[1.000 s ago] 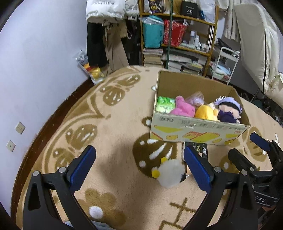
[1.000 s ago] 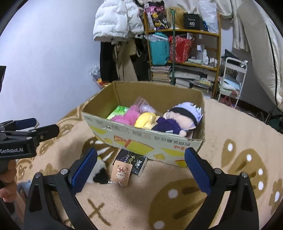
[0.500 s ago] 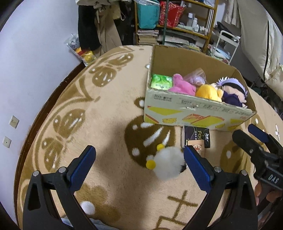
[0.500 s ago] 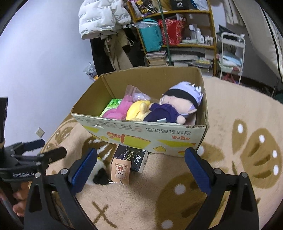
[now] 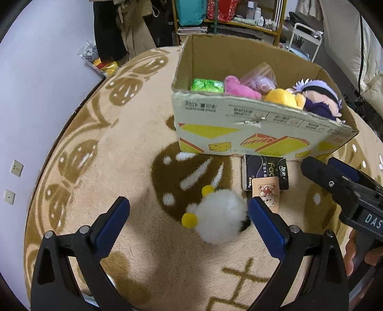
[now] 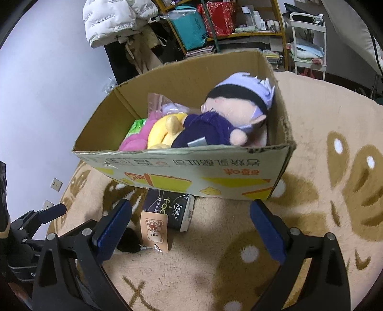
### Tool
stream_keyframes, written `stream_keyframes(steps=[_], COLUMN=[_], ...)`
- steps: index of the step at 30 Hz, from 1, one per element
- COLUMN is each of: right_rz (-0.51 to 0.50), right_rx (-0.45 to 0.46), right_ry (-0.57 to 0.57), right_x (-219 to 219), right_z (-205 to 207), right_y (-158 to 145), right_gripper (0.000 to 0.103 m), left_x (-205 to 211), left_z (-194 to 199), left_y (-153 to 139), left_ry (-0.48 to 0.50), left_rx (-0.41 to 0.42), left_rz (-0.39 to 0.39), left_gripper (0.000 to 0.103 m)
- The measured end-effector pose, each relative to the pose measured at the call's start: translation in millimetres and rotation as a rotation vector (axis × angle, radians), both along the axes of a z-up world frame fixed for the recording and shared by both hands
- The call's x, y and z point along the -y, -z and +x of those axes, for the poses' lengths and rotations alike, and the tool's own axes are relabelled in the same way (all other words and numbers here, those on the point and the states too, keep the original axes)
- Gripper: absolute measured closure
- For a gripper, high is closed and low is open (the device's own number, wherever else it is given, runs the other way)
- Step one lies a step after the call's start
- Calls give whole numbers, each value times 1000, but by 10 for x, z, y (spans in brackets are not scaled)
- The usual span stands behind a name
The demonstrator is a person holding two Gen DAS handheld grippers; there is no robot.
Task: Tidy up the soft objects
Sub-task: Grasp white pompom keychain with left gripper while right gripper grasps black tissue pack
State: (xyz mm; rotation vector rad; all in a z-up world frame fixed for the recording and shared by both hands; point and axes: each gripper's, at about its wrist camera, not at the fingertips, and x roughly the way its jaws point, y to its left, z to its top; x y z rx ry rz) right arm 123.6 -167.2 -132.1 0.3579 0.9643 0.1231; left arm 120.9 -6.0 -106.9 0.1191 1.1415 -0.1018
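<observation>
A white fluffy plush [image 5: 219, 219] with yellow pom-poms lies on the rug, just ahead of my open left gripper [image 5: 188, 221], nearer its right finger. A cardboard box [image 5: 253, 134] holds a green pack [image 5: 207, 85], a pink plush [image 5: 239, 87], a yellow plush [image 5: 282, 97] and a purple-haired doll [image 6: 229, 119]. A black tissue pack [image 5: 264, 171] and a tan tag [image 5: 267, 192] lie in front of the box. My right gripper [image 6: 191, 226] is open and empty above the rug before the box [image 6: 191, 172]; the tag [image 6: 153, 230] lies by its left finger.
A patterned beige and brown rug [image 5: 115, 153] covers the floor. A cluttered shelf [image 5: 229, 14], hanging clothes [image 5: 124, 28] and a white cart [image 5: 304, 36] stand behind the box. A wall with sockets [image 5: 18, 167] is at the left.
Both grippers have moved forward and lower; the box and the white plush now look closer. Both stay open and empty.
</observation>
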Motion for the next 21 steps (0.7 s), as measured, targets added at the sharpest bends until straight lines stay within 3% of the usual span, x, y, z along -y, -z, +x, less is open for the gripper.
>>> stream_keyframes(steps=[16, 21], right_rz=[-3, -3], right_rx=[-44, -80], right_ry=[-47, -59], right_x=[-153, -262], right_z=[147, 192], right_y=[173, 291], right_gripper=[0, 0], left_x=[81, 46], left_z=[130, 170], left_y=[485, 574], left_ry=[-3, -9], left_rx=[-194, -260], left_rz=[-49, -126], left_gripper=[7, 21])
